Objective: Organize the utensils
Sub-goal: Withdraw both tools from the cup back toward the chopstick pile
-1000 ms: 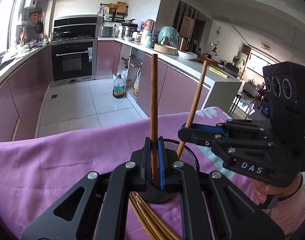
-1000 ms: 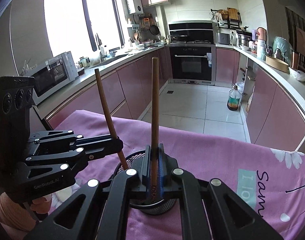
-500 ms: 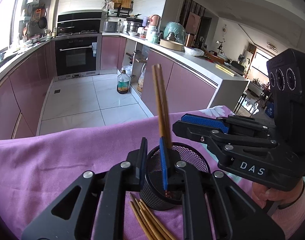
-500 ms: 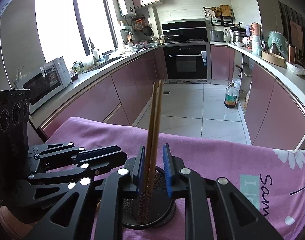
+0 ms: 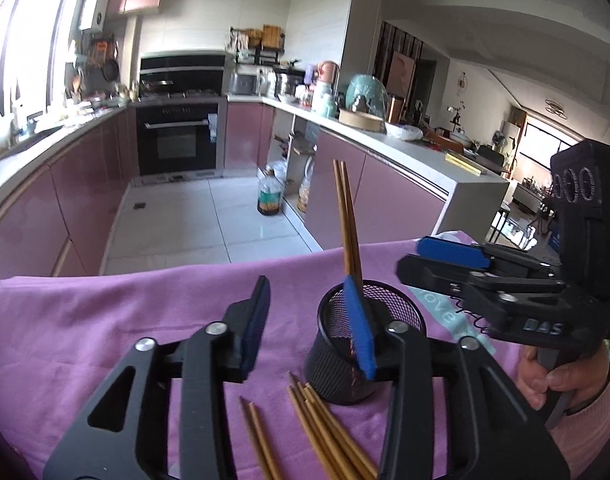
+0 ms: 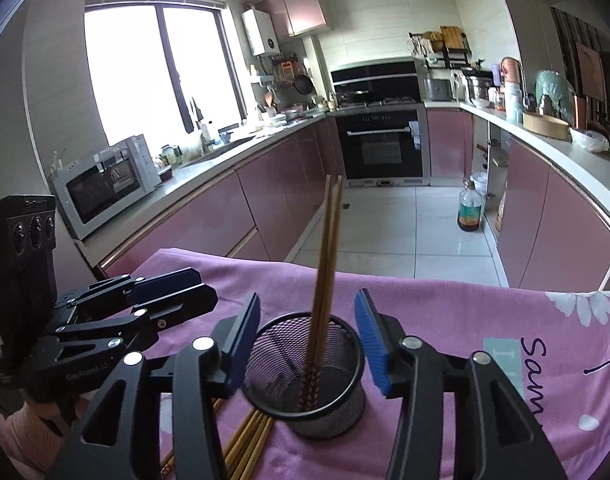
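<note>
Left gripper (image 5: 313, 328): black frame, blue pads, jaws opening with nothing pressed between them; its right pad stands in front of the mesh cup, its left pad over bare cloth. Right gripper (image 6: 307, 338): same build, jaws opening, standing either side of the cup without touching it (a hand in a pink sleeve (image 5: 561, 380) grips its handle at the right of the left wrist view).

Surface: worktop covered by a purple cloth (image 5: 105, 320), printed with white flowers and dark lettering toward the right in the right wrist view.

Room: kitchen with pink cabinet fronts along both sides, white tiled floor, a black built-in oven (image 6: 381, 148) at the far end, a large bright window far left, a white microwave (image 6: 105, 184) on the left counter, and one bottle of dark liquid (image 6: 469, 210) on the floor by the right cabinets.

Count of items:
- Black mesh cup (image 6: 305, 392): one, upright on the cloth, near the middle.
- Chopsticks in the cup (image 6: 325, 272): two, wooden, standing together and leaning slightly, patterned ends down.
- Loose chopsticks (image 5: 325, 428): lying flat on the cloth just near-left of the cup; a pair set apart to the left, plus a fanned bundle of about five (the near ends run out of frame, so the total is not certain).
</note>
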{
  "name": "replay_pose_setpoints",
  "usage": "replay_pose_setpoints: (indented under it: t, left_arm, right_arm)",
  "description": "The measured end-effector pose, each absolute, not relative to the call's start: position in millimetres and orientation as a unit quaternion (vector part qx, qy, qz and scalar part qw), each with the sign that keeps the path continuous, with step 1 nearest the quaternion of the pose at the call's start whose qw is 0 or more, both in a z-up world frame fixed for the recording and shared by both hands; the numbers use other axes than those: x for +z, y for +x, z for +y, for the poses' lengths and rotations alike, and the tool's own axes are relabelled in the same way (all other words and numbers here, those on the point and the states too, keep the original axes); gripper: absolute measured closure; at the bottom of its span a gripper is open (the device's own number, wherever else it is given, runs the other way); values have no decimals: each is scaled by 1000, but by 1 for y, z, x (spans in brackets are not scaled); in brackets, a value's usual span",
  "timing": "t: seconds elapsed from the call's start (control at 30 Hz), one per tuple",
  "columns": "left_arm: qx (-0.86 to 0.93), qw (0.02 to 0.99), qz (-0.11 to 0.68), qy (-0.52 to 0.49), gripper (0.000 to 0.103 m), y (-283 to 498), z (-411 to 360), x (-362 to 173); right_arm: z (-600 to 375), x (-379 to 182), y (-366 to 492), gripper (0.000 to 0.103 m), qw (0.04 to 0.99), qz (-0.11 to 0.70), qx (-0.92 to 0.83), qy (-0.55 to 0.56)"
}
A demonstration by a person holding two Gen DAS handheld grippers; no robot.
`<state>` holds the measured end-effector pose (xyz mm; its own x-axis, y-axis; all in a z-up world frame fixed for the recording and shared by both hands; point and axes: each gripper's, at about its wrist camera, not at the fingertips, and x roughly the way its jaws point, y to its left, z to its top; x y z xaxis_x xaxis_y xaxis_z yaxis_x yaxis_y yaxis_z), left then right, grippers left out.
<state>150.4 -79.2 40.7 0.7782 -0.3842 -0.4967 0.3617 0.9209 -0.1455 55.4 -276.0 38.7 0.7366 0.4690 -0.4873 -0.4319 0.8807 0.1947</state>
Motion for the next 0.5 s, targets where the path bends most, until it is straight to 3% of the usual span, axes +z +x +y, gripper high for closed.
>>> replay_pose_setpoints:
  t: [0.27, 0.5]
  left_arm:
    - [-170, 953, 250, 1, 45, 104, -51, 32]
    - [-141, 946, 290, 11, 41, 76, -23, -9]
  right_arm:
    - [-269, 36, 1, 22, 926, 249, 285, 14]
    - [-250, -18, -9, 20, 900, 337, 276, -8]
